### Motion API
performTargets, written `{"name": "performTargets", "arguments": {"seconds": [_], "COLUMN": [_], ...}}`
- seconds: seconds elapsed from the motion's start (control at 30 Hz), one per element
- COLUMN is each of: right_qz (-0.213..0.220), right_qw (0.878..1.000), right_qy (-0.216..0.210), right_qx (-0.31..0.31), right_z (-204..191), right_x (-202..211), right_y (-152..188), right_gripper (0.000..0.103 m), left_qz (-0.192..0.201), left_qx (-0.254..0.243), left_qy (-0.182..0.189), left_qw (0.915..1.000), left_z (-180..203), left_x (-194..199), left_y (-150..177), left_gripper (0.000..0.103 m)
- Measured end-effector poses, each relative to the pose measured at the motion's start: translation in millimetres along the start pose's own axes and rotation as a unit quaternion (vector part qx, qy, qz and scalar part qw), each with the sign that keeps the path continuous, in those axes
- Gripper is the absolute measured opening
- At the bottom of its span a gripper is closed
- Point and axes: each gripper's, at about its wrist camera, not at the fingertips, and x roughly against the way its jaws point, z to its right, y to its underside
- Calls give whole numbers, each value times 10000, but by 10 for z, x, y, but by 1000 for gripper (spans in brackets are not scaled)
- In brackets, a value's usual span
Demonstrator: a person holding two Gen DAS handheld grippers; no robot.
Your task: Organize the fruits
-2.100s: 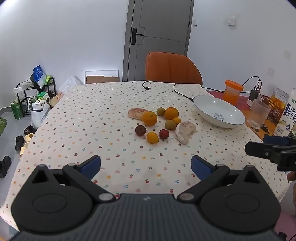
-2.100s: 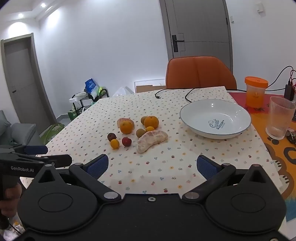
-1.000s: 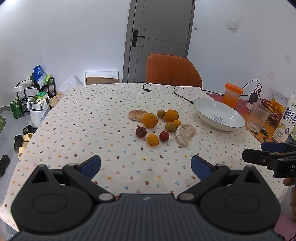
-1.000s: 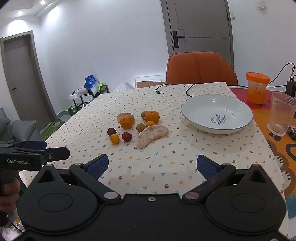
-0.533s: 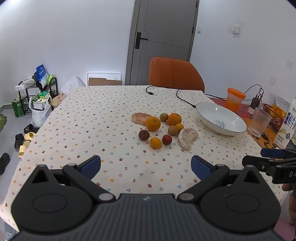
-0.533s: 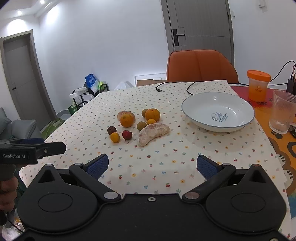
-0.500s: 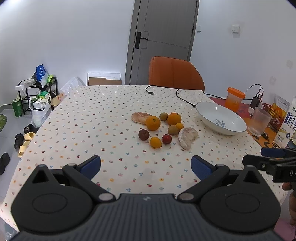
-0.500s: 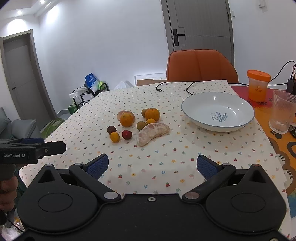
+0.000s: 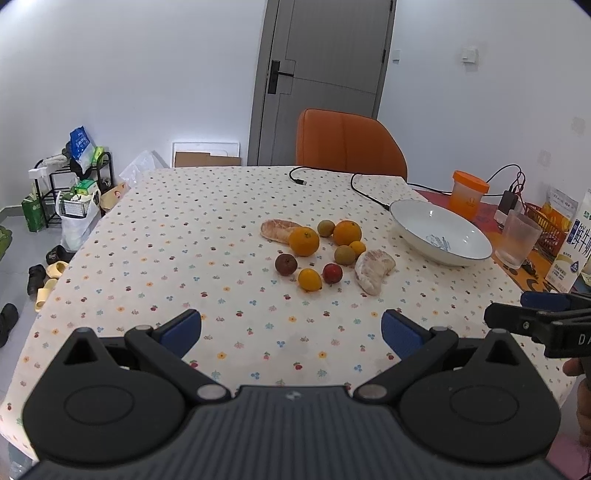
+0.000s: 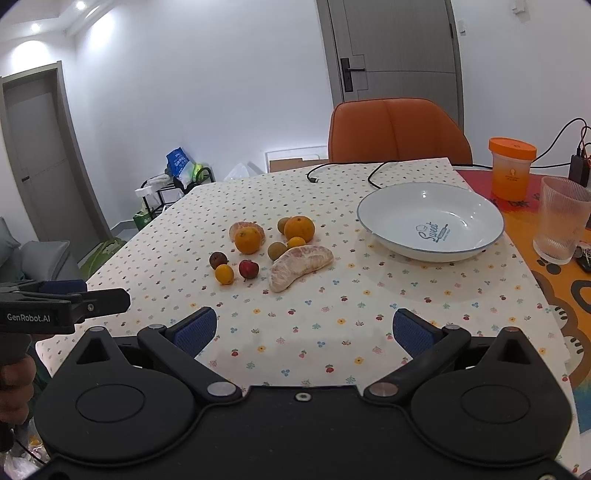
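A table (image 9: 155, 236) under a flower-dotted cloth fills the middle of both views. At centre right on it sits a white bowl (image 10: 476, 210), holding nothing. Left of the bowl, at frame centre, lies the fruit, all on the cloth: two peeled pomelo wedges (image 10: 300, 261), two oranges (image 10: 299, 228), two small yellow citrus (image 10: 224, 274), two green-brown fruits (image 10: 277, 250), two dark red ones (image 10: 248, 269). Left gripper (image 9: 291, 328) and right gripper (image 10: 303, 328) hang at the bottom, jaws apart, grasping nothing.

Pretty bright, even indoor light from recessed round ceiling spotlights (image 10: 78, 5); soft shadows under the shallow white ceramic bowl (image 10: 430, 221), sharp focus, heavy fisheye bending and dark corners.
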Motion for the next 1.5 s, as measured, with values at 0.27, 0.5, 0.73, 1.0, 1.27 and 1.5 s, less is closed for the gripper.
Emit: {"name": "performTargets", "arguments": {"seconds": [0.27, 0.5, 0.73, 1.0, 1.27, 1.5], "right_qz": [-11, 62, 40, -1, -113, -300], "right_qw": [10000, 9997, 9996, 9993, 9990, 9982], "right_qy": [32, -193, -283, -324, -356, -466], "right_qx": [92, 134, 34, 178, 225, 218], "right_z": [-31, -28, 12, 23, 96, 164], "right_x": [-92, -235, -409, -579, -742, -897], "right_y": [22, 14, 16, -50, -83, -122], "right_gripper": [103, 103, 103, 103, 103, 103], "left_qz": [66, 76, 114, 28, -42, -203], "left_qx": [144, 249, 189, 117, 30, 24], "left_qy": [36, 40, 41, 95, 262, 314], "left_qw": [9999, 9997, 9997, 9999, 9996, 9993], "left_z": [-64, -159, -157, -101, -20, 25], "left_x": [-79, -268, -451, -663, -867, -1039], "left_y": [13, 16, -3, -63, -102, -123], "left_gripper": [103, 102, 100, 100, 93, 77]}}
